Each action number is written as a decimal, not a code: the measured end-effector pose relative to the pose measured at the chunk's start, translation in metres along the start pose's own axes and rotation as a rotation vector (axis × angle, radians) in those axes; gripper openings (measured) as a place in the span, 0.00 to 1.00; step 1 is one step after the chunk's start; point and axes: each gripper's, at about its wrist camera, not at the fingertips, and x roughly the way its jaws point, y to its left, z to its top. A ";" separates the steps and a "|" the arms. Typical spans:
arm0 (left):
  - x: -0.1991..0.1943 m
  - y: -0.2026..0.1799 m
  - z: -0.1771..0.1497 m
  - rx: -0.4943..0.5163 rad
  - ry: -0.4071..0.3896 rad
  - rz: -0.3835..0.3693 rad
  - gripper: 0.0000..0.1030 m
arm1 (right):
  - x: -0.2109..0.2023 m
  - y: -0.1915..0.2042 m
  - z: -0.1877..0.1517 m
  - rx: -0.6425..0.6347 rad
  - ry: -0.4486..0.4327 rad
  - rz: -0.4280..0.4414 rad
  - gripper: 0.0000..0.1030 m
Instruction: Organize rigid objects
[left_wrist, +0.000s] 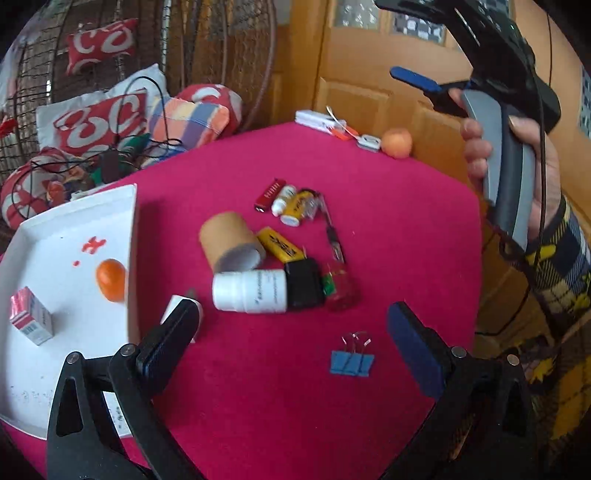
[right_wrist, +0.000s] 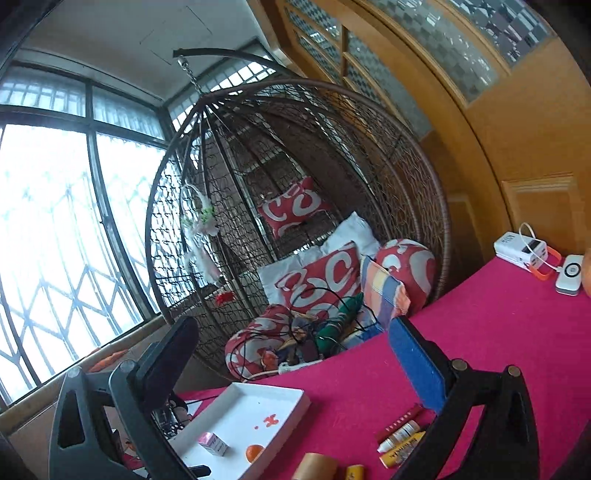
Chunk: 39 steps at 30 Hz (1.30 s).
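Note:
My left gripper stands open over the pink tablecloth, with nothing between its pads. Just ahead lies a pile: a cardboard tube, a white bottle, a black box, a yellow pack, a red lighter and small bottles. A blue binder clip lies nearer. The white tray at left holds an orange ball and a small pink box. My right gripper is open and empty, raised and facing the wicker chair.
A hand holds the right tool's grey handle at the table's right side. A white power bank with cable and a peach sit at the far edge. Cushions and tangled cables fill the chair. A wooden door stands behind.

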 end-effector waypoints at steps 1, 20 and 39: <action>0.009 -0.008 -0.006 0.024 0.032 -0.019 0.98 | -0.001 -0.009 -0.006 0.010 0.016 -0.028 1.00; 0.038 -0.015 -0.027 -0.014 0.141 -0.028 0.31 | 0.010 0.001 -0.122 -0.465 0.554 0.128 1.00; 0.029 -0.007 -0.033 -0.068 0.118 0.014 0.31 | 0.042 0.010 -0.173 -0.640 0.804 0.199 0.41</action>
